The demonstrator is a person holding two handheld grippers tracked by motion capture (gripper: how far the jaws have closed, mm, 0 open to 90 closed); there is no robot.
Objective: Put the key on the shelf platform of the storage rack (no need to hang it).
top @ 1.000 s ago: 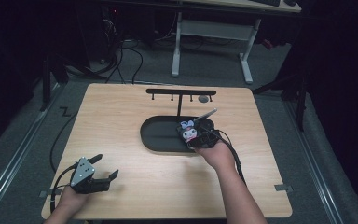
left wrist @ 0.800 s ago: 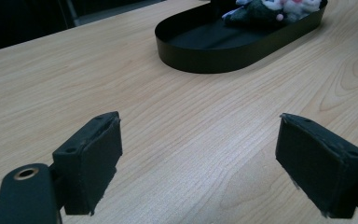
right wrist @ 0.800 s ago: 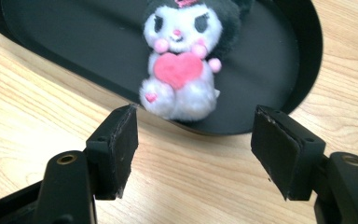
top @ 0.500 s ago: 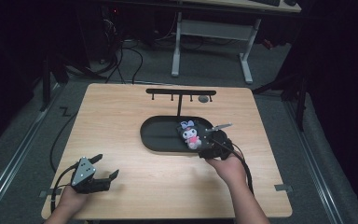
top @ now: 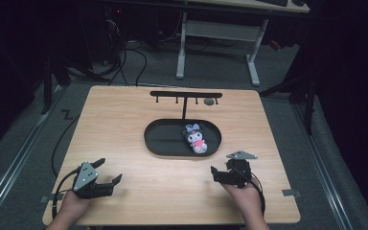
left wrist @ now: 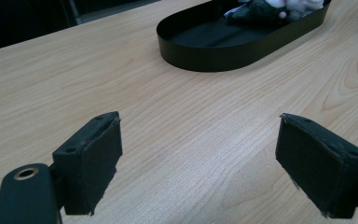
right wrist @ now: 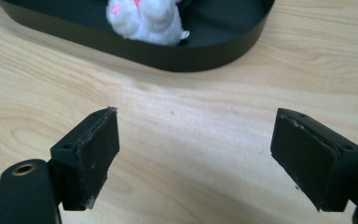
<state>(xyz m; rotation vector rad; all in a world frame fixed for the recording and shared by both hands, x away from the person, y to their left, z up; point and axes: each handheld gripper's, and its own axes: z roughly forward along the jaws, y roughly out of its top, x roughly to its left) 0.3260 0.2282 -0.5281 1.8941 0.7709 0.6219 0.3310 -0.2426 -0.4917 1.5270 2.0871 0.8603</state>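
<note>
A small plush toy point(top: 195, 138), dark with white and pink, lies in the right half of a black oval tray point(top: 163, 143) at mid-table. My right gripper point(top: 219, 171) is near the table's front right, apart from the tray and open with nothing between its jaws. The right gripper view has its pads point(right wrist: 91, 154) spread wide over bare wood, with the plush point(right wrist: 147, 18) and the tray's wall point(right wrist: 205, 58) ahead. My left gripper point(top: 109, 170) rests open at the front left. The tray point(left wrist: 223, 58) and the plush point(left wrist: 261, 11) lie far ahead of its jaws.
A black T-shaped rack with hooks point(top: 186, 94) stands just behind the tray, and a small grey round piece point(top: 209, 101) hangs near its right end. The wooden table point(top: 124, 115) ends close behind both hands. A white-legged desk point(top: 215, 33) and cables lie beyond.
My right gripper has let go of the plush, left it in the tray and drawn back to the front right of the table. The left gripper has stayed in place.
</note>
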